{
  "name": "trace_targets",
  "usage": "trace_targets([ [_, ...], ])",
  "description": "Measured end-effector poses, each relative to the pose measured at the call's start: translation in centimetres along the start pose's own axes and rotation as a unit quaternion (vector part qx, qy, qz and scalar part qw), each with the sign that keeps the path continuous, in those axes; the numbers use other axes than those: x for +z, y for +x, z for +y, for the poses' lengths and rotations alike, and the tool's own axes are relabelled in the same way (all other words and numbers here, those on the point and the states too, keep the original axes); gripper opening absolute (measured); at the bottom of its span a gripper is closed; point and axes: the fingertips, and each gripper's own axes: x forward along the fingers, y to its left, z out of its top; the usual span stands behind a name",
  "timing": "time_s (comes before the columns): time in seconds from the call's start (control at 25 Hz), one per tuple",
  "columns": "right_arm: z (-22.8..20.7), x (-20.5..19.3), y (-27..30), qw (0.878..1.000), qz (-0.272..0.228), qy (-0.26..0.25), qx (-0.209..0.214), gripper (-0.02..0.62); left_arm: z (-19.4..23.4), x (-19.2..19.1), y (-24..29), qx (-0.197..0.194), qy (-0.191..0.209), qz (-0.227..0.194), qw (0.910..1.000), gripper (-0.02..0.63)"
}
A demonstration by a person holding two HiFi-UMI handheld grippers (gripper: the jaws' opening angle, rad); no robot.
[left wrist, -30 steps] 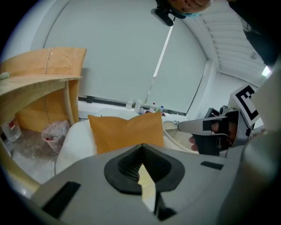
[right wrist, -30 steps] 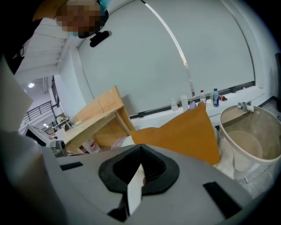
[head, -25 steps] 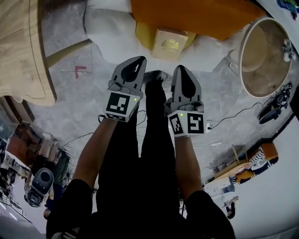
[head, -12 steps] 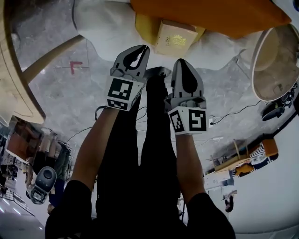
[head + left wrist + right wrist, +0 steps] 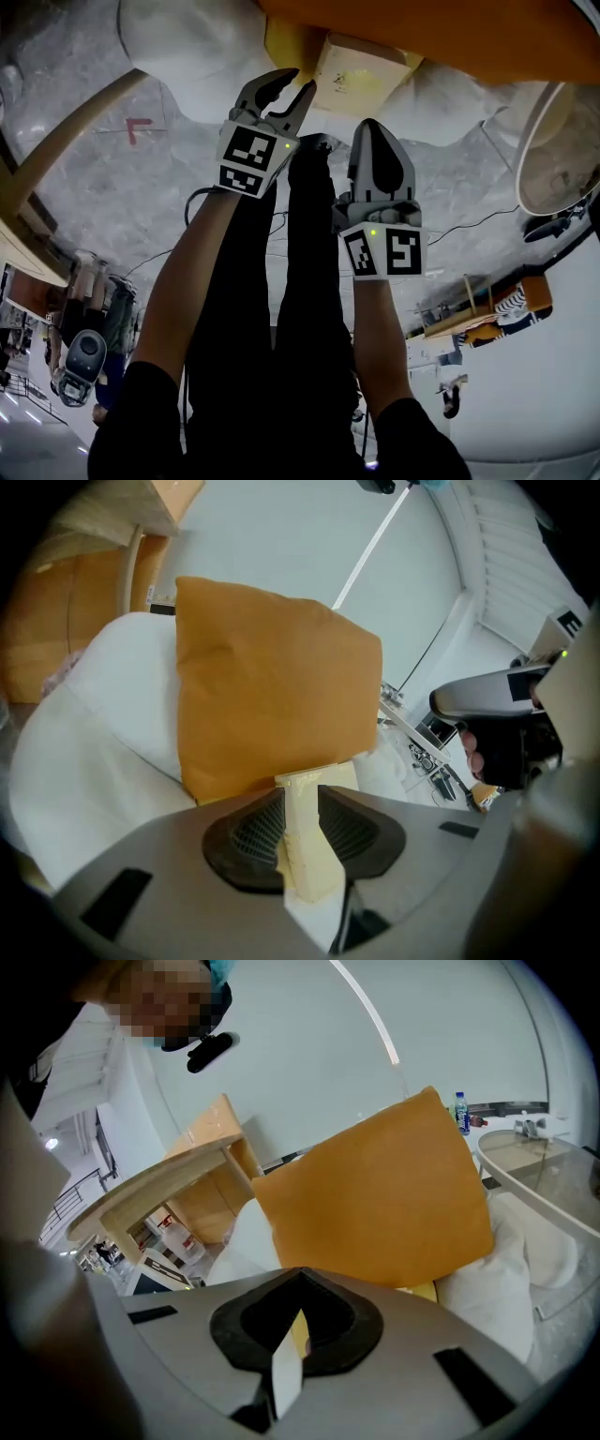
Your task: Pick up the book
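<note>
Below the cushion (image 5: 450, 28): you find the book (image 5: 361, 67), pale yellow, lying at the orange cushion's lower edge on a yellow layer over the white pad (image 5: 187, 47).
Left gripper (image 5: 292, 87): your jaws stand partly apart and have just been opening; they hold nothing. The tips sit just beside the book's near corner. In the left gripper view the book shows in the gap between the pads.
Right gripper (image 5: 375, 131): your jaws are closed together and empty. They point toward the book from nearer you, apart from it.
Arms: both reach forward side by side above your dark trousers.
Floor (image 5: 141, 178): grey, with a red mark.
</note>
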Motion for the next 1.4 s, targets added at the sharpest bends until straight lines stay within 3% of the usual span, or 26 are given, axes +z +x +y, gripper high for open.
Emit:
trace_targets([
  [0.44,-1.7,-1.4,0.6,1.0,0.022,0.001,0.005,0.002,0.8,-4.4,5.7,-0.058,-0.023,0.047,0.9969,0.204],
  [0.92,-3.6,-3.8,-0.4,0.999,0.044,0.009,0.01,0.002,0.6,-6.5,11.1,-0.121,0.019,0.079,0.9893,0.292],
  [1.24,-4.3,-4.6,-0.8,0.999,0.051,0.018,0.01,0.002,-0.4,-6.6,12.8,-0.17,0.04,0.093,0.9803,0.305],
  [1.4,-4.1,-4.4,-0.9,0.998,0.052,0.017,0.011,0.002,-0.3,-6.4,13.0,-0.178,0.031,0.095,0.979,0.306],
])
